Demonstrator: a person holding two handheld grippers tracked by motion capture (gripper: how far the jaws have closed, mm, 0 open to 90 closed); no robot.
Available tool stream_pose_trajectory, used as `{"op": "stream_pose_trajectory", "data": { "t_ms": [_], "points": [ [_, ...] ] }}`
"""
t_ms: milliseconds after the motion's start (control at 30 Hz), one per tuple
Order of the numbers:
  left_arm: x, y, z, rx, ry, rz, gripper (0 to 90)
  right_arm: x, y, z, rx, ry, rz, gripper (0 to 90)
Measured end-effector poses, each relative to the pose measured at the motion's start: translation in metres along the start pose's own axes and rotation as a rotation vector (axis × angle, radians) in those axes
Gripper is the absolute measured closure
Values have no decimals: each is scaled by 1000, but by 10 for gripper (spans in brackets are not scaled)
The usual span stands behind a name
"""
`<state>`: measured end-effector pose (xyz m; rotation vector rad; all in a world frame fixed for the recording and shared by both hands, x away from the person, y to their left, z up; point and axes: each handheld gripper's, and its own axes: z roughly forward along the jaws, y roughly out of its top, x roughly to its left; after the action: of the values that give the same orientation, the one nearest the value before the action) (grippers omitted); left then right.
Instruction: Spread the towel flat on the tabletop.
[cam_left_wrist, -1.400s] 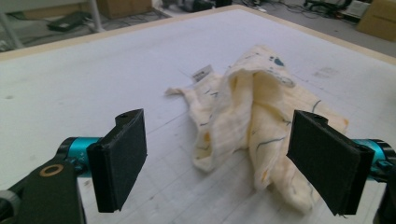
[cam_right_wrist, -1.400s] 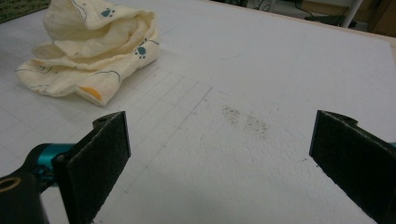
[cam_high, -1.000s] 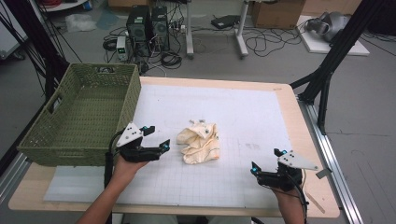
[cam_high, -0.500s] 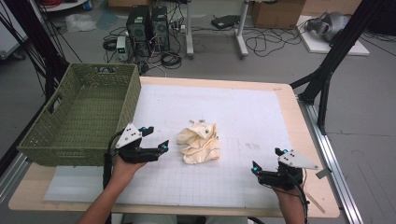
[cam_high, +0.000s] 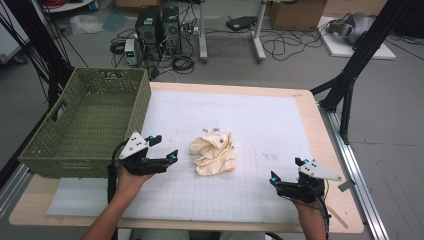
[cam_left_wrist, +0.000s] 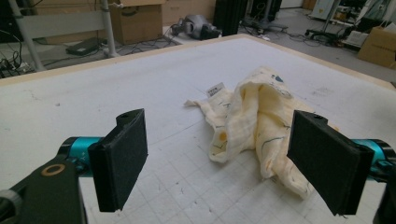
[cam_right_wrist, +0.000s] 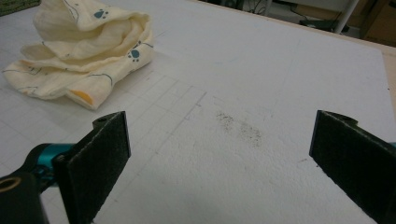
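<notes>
Cream cloth (cam_high: 213, 152) lies crumpled on the tabletop (cam_high: 260, 120), just beside the open left tongs (cam_high: 166, 151); the open right tongs (cam_high: 286, 176) sit well apart.

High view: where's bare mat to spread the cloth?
The mat is bare beyond the cloth and between it and the right tongs. It is tight between the basket, left tongs and cloth.
</notes>
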<state>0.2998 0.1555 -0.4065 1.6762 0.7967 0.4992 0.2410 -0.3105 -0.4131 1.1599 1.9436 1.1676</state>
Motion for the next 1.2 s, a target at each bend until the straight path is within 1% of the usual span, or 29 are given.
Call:
{"op": "stream_pose_trajectory", "data": {
  "t_ms": [67,133,167,200,267,300,367,433,467,500,633,667,733,800,900,933,967,1033,1067,1100,1167,1200],
  "points": [
    [0,2,1,-3,-19,-9,202,0,0,0,2,-1,1,44],
    [2,5,5,-8,-60,-38,205,0,-1,0,8,0,4,44],
    [3,8,7,-7,-67,-35,214,0,-1,1,8,-1,3,44],
    [5,11,10,-8,-63,-40,216,0,-2,2,15,0,4,44],
    [5,17,16,-32,-60,-81,216,0,-2,4,25,2,5,44],
    [5,20,19,-37,-69,-88,219,0,-1,3,22,4,7,44],
    [1,26,25,-52,-75,-76,226,2,-1,1,16,5,-1,44],
    [-2,30,33,-45,-91,-76,227,2,-2,1,24,8,-3,45],
    [-4,32,36,-37,-107,-70,240,1,-2,0,26,7,4,47],
    [-6,34,40,-26,-112,-61,265,1,-2,0,22,9,10,47],
    [-13,40,59,17,-139,-41,293,0,-3,1,22,11,12,47],
    [-15,41,64,35,-145,-39,295,-1,-3,1,26,14,17,47],
    [-19,41,73,66,-163,-14,311,-1,-3,4,28,14,10,47],
    [-24,41,81,89,-170,10,316,-1,-2,5,29,19,12,48],
    [-29,39,94,131,-182,30,315,-1,-2,4,28,21,7,48],
    [-31,37,100,151,-194,32,318,-1,-2,5,29,22,10,48],
    [-32,35,105,174,-201,36,337,-1,-3,5,30,23,9,48],
    [-35,30,114,197,-184,70,429,-1,-3,5,32,25,6,49],
    [-36,28,118,207,-175,76,466,-1,-2,4,30,26,4,49],
    [-36,26,121,218,-162,88,526,0,-2,4,30,26,6,49],
    [-37,22,125,250,-124,114,658,-1,-2,4,29,28,5,50],
    [-36,21,126,266,-114,119,745,-1,-2,4,31,28,7,50]
  ]
}}
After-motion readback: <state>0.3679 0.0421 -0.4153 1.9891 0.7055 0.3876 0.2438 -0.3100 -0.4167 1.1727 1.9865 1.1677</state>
